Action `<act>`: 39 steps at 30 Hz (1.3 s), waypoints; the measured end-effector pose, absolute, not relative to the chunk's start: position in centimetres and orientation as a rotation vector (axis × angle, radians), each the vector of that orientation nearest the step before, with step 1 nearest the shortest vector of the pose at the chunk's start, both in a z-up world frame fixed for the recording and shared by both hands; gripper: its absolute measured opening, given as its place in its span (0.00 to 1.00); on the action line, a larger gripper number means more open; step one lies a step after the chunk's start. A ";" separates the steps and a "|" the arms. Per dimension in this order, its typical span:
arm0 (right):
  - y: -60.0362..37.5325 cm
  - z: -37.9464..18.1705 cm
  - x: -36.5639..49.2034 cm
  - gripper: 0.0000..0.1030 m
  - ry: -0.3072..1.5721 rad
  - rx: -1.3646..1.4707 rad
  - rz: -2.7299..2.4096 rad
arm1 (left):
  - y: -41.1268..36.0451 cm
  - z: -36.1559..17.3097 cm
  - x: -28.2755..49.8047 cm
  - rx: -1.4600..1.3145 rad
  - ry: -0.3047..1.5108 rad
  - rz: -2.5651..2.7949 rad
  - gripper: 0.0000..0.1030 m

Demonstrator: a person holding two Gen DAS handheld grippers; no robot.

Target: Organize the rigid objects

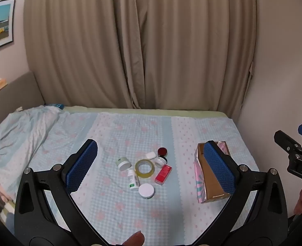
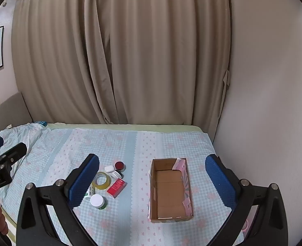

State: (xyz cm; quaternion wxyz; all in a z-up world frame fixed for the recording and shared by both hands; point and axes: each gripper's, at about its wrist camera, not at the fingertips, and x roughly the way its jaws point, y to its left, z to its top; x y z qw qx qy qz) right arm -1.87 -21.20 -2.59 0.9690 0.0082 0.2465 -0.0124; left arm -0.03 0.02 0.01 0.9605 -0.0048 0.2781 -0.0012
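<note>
Hovering above the bed (image 1: 192, 215), your left tongs (image 1: 151, 166) and right tongs (image 2: 152, 181) both stand spread wide, pinching nothing. A cluster of small items sits together on the bedspread: tape roll (image 1: 144, 168) at centre, red box (image 1: 163, 174) at 3 o'clock, white-lidded jar (image 1: 146, 190) at 6. An open cardboard box (image 2: 170, 192) lies well apart at 3 o'clock.

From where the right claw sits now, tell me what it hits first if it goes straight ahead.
Most likely the open cardboard box: it lies between the open right claw fingers, dead ahead and below. Nothing stands in between. Depth is unclear, so it might instead land on the bedspread beyond.
</note>
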 end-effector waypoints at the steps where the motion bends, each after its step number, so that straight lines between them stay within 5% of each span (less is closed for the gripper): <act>1: -21.2 -2.6 -1.9 1.00 0.496 0.017 -0.026 | 0.0 0.0 0.0 -0.010 0.561 0.001 1.00; 39: -21.0 -2.7 -2.2 1.00 0.506 0.037 -0.021 | 0.6 -0.2 -0.3 -0.051 0.563 0.010 1.00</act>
